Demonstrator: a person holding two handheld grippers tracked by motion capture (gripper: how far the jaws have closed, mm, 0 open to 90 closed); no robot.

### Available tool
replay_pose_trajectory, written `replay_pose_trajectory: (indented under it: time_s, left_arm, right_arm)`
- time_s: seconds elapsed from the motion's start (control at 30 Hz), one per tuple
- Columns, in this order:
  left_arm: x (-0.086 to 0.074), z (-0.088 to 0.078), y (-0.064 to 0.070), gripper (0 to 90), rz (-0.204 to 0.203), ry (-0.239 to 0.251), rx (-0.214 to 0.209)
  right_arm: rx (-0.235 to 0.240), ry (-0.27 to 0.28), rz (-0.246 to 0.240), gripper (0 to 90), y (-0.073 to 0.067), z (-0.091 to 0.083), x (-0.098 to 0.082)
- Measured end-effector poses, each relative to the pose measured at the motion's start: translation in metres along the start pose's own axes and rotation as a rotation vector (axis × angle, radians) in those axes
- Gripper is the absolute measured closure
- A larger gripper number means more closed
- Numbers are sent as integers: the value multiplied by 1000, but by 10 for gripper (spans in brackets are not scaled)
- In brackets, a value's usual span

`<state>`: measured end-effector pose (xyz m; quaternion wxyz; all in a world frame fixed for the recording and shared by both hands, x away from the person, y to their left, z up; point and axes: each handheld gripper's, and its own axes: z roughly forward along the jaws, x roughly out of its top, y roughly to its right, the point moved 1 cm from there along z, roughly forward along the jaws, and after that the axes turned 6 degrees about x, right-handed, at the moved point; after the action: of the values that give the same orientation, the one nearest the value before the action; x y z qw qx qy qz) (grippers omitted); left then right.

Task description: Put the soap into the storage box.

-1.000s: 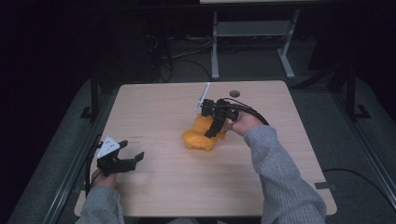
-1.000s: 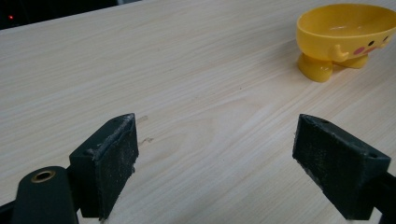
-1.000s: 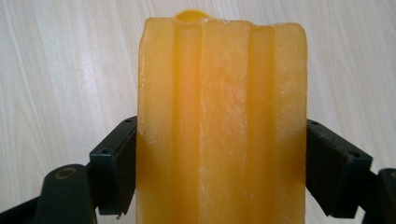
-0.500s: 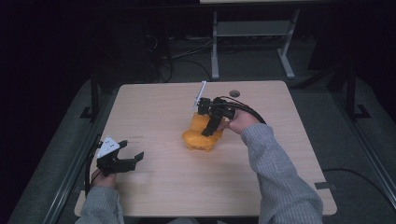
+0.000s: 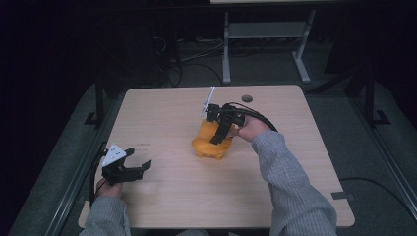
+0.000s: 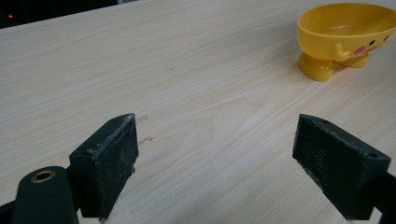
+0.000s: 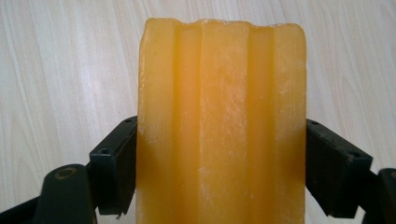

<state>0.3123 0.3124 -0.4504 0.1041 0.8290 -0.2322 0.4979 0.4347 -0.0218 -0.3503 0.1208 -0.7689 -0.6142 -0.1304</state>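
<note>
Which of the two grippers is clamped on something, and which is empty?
The right gripper, at the table's middle, is clamped on a ridged orange block. The left gripper, near the table's left edge, stands open over bare wood, holding nothing.

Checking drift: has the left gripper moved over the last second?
No. The left gripper sits at the same spot near the table's front-left edge, jaws open.

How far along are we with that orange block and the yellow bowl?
Done: the right gripper is shut on the ribbed orange block, jaws pressed to both its sides. In hand: it holds the block over the yellow bowl at mid table. Left: letting go, probably into the bowl. The left gripper waits open near the table edge.
</note>
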Motion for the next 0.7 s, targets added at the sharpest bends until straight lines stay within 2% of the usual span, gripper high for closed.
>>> replay_pose_trajectory:
  time_s: [0.43,0.7]
  left_arm:
    - [0,-1,-1,138,8,-8,0]
    - [0,0,0,138,-2,4,-2]
  right_arm:
    - [25,-4,-5,213,2,11,5]
    - [37,0,-16,213,2,17,9]
